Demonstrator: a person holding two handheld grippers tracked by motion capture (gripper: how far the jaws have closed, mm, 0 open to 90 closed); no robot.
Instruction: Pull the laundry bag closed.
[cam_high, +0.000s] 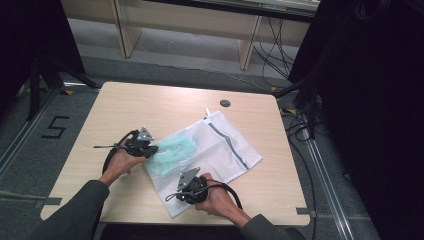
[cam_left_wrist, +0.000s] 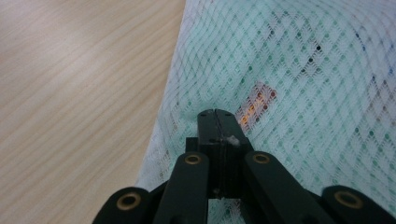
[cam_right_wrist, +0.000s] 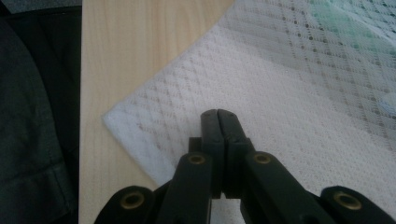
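Currently, status by item:
Mesh laundry bag (cam_high: 220, 145): lies flat at centre frame of the high view on the tabletop (cam_high: 150, 105), zipper toward the upper right.
Green garment (cam_high: 176, 149): inside the bag, at its left half.
Left hand-held gripper (cam_left_wrist: 215, 114): jaws together on the mesh at the bag's left edge, likely pinning it against sliding.
Right hand-held gripper (cam_right_wrist: 218, 114): jaws together over the bag's lower corner; whether mesh is caught between them cannot be told.
Surface: pale wood-grain top with rounded corners and a cable grommet (cam_high: 225, 103) at upper centre.
Room: grey floor, black curtains (cam_high: 370, 100) at both sides, loose cables at upper right.
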